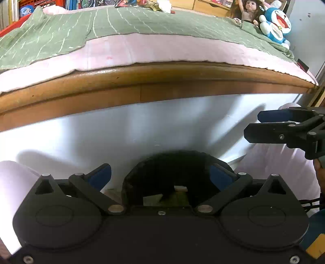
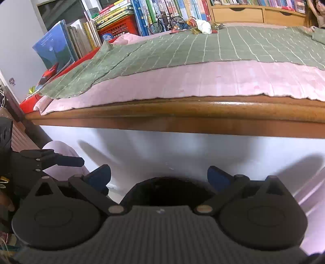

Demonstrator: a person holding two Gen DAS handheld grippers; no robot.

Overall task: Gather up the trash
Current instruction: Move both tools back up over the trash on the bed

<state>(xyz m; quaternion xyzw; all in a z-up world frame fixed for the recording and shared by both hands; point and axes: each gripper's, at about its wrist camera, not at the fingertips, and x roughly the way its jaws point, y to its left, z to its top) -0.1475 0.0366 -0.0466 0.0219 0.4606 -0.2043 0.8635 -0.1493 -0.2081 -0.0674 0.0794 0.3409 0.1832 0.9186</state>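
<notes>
Both grippers hang over the round black waste bin [image 1: 174, 172] at the foot of the wooden-edged bed [image 2: 182, 109]. The right gripper [image 2: 159, 176] has its blue-padded fingers spread as wide as they go, nothing between them; the bin's dark mouth sits right beneath, at 6 o'clock in its view. The left gripper [image 1: 160, 175] is also spread wide and empty, the bin's opening showing between its fingers. Inside I can make out two pale scraps of paper [image 1: 152, 200] and something greenish, though the dark hides the rest.

What's left to collect is the heap of crumpled wrappers and white tissue [image 2: 198, 25] on the green checked blanket [image 2: 203, 50], far across the bed at 12 o'clock from the right gripper. I can't count the pieces in it; it reads as one cluster.

The risk, I'd say, is the reach: stretching across the bed could snag the loose blanket edge, and a pinch into that mixed heap may lift only part of it, scattering light pieces.

Counted: one bin, two grippers, one trash heap, one doll [image 1: 246, 10], one blue plush toy [image 1: 276, 22].
</notes>
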